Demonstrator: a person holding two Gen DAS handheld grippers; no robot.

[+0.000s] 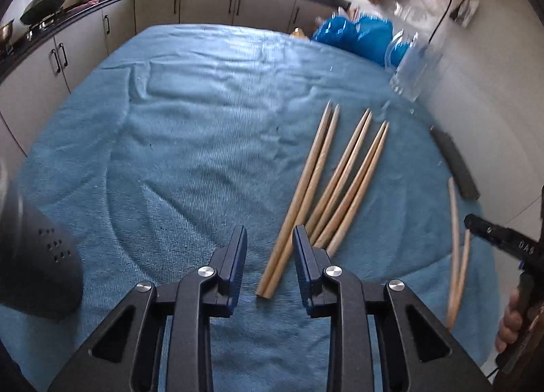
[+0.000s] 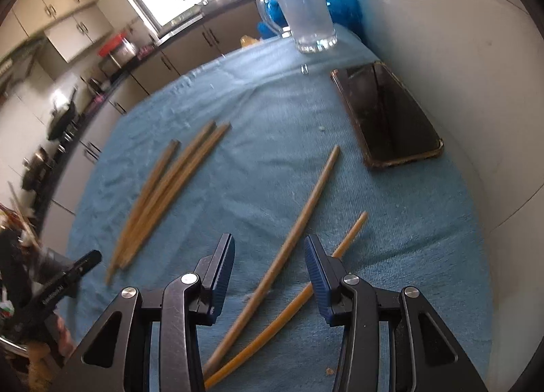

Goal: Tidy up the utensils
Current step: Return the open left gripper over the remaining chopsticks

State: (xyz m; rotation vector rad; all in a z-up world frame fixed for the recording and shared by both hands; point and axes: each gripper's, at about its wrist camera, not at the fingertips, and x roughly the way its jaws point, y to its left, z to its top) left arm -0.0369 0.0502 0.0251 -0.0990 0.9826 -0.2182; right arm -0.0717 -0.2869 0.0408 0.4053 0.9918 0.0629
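Several wooden chopsticks (image 1: 333,181) lie fanned on the blue towel (image 1: 190,140); they also show in the right wrist view (image 2: 163,191). My left gripper (image 1: 270,235) is open, low over the handle ends of the leftmost pair. Two more chopsticks (image 2: 289,249) lie crossed apart from the bunch; they show at the right edge of the left wrist view (image 1: 455,249). My right gripper (image 2: 270,246) is open over them, one stick running between its fingers. A clear glass mug (image 2: 302,11) stands upright at the far end; it also shows in the left wrist view (image 1: 414,66).
A dark phone (image 2: 387,113) lies on the towel by the white wall (image 2: 459,52). A blue bag (image 1: 357,35) sits behind the mug. A dark object (image 1: 37,263) rests at the near left. Kitchen cabinets (image 1: 85,38) and counter lie beyond the table.
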